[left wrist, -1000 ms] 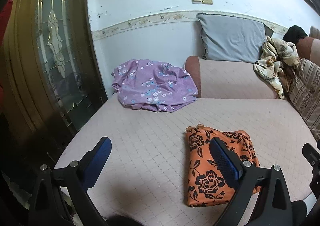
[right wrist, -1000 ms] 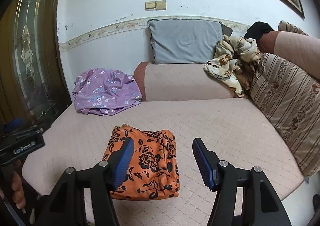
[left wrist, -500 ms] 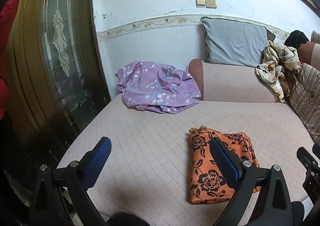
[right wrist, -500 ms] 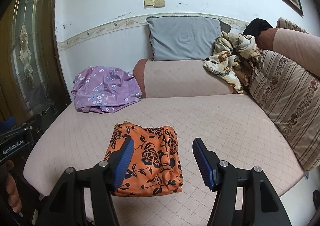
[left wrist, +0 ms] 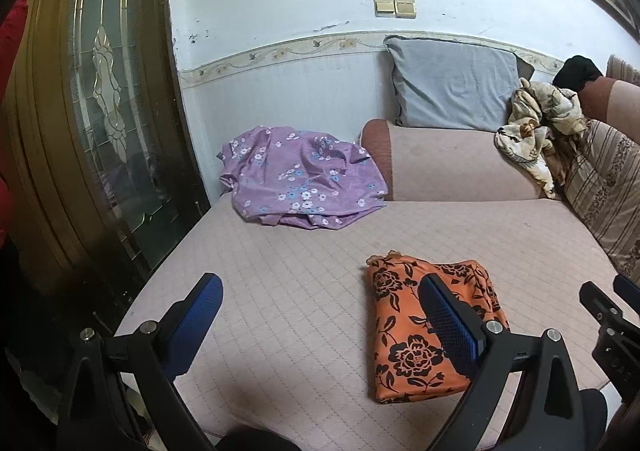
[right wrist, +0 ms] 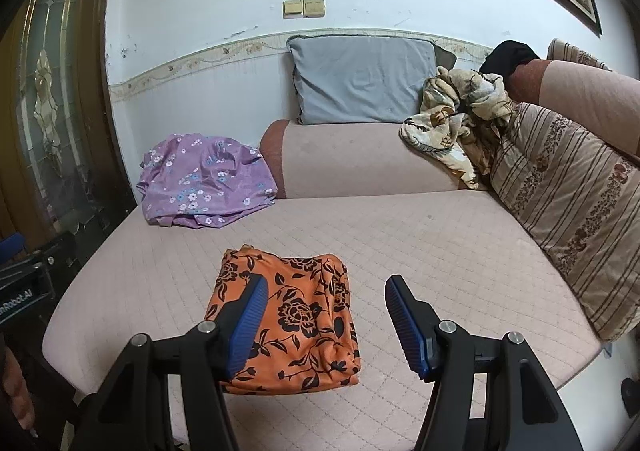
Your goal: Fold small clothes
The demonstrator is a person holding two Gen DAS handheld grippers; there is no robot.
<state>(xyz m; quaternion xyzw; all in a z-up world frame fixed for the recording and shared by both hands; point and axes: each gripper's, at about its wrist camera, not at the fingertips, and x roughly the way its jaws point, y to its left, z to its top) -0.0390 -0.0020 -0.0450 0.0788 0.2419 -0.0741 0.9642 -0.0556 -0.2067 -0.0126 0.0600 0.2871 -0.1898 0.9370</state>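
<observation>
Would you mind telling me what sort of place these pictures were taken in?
Most likely a lived-in home sitting room: a quilted pink sofa with a grey cushion against the wall, a leaded-glass wooden door beside it, and loose clothes lying on the seat.

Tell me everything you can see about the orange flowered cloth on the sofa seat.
The orange cloth is thin fabric printed with black flowers and leaves, folded into a roughly rectangular, slightly puffy bundle. It lies flat near the front edge of the pink quilted seat, which alone touches it. Neither gripper holds it, and it sits apart from the purple garment.
</observation>
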